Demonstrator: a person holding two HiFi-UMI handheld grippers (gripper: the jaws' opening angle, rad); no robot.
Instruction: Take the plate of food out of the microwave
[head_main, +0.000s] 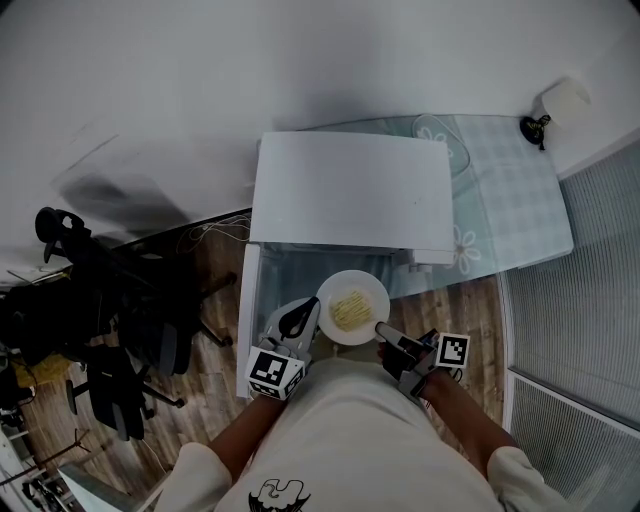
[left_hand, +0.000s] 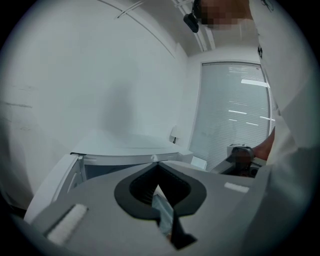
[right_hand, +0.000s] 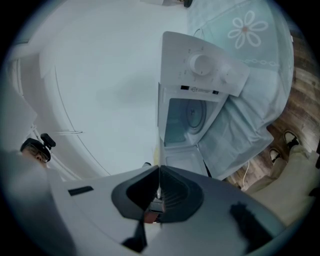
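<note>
Closest in, the person's pale shirt (head_main: 350, 440) fills the bottom of the head view, and both bare forearms reach forward from it, elbows wide and wrists converging. Just past them, the left gripper (head_main: 300, 322) and the right gripper (head_main: 384, 330) meet a white plate (head_main: 335, 285) from opposite sides. Each is closed on the plate's rim: in both gripper views the jaw tips come together with only a thin pale edge between them. The marker cubes (head_main: 275, 372) sit on the near ends of the grippers, the left angled in from the lower left and the right from the lower right. The plate is level, carries a heap of yellow noodles (head_main: 350, 308), and hangs outside the white microwave (head_main: 350, 190), just in front of its opening. The right gripper view shows the cavity (right_hand: 186, 117) open with its turntable bare. Room is tight on the left, where the open door (head_main: 250, 320) stands out toward the person and the left gripper lies just inside it (nearly touching, though contact cannot be told). To the right of the plate is free wooden floor (head_main: 470, 310), with the corner of the draped table cloth (head_main: 510, 200) hanging beyond the microwave's control side. Dark office chairs (head_main: 110, 330) stand well apart on the far left, beyond the door.
</note>
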